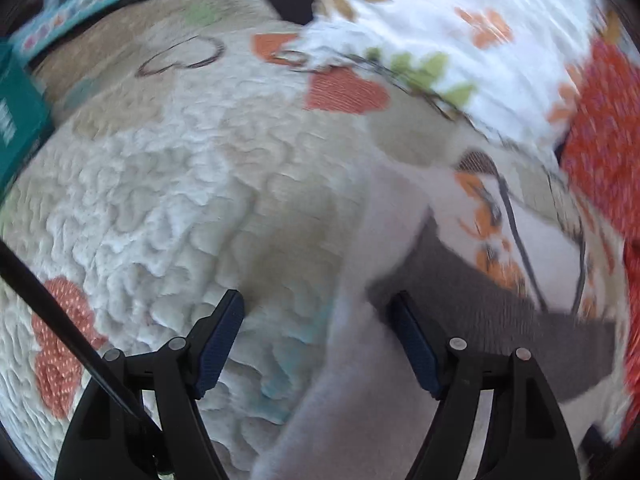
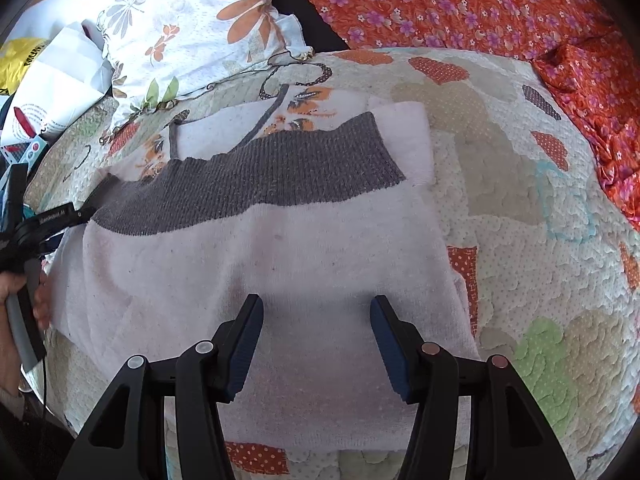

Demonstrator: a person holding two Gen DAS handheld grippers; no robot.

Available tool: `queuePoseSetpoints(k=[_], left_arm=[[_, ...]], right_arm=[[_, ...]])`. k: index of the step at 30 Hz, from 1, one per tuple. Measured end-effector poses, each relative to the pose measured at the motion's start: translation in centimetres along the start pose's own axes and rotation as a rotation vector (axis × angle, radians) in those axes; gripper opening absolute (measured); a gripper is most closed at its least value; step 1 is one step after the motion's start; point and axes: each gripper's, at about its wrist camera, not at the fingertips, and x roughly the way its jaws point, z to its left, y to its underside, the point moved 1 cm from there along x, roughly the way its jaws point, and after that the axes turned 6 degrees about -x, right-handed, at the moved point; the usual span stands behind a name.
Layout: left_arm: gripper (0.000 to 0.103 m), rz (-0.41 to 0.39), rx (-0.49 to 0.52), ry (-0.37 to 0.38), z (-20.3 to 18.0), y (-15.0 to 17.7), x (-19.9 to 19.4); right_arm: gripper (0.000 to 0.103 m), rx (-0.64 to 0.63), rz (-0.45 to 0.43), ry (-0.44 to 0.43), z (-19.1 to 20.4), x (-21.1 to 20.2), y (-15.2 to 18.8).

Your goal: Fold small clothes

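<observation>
A pale pink garment (image 2: 260, 264) with a grey ribbed waistband (image 2: 256, 184) lies flat on the patchwork quilt (image 2: 540, 264) of a bed. The right gripper (image 2: 316, 344) hovers over its near hem, jaws spread. The left gripper (image 1: 318, 344), jaws also spread, sits at the garment's left edge, nothing pinched

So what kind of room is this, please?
Most likely a bedroom: the sweater lies on a quilt spread like a bedcover, with a flowered pillow at its far end.
</observation>
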Motion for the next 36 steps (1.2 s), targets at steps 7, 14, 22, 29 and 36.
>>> queuePoseSetpoints(k=[7, 14, 22, 29, 36], left_arm=[[0.076, -0.101, 0.013, -0.092, 1.2, 0.1, -2.3], [0.076, -0.071, -0.007, -0.031, 3.5, 2.5, -4.9], [0.076, -0.002, -0.069, 0.038, 6.0, 6.3, -7.7], [0.077, 0.004, -0.086, 0.074, 6.1, 7.8, -9.6], [0.077, -0.002, -0.065, 0.066, 5.7, 8.2, -9.3]], right_arm=[[0.063, 0.054, -0.05, 0.026, -1.8, -1.2, -0.7], [0.063, 0.126, -0.045, -0.008, -3.2, -1.9, 0.2], [0.066, 0.178, -0.072, -0.023, -4.2, -3.5, 1.1], [0.067, 0.207, -0.075, -0.042, -4.8, -4.0, 1.5], [0.068, 0.222, -0.074, -0.047, -5.0, -4.1, 1.8]])
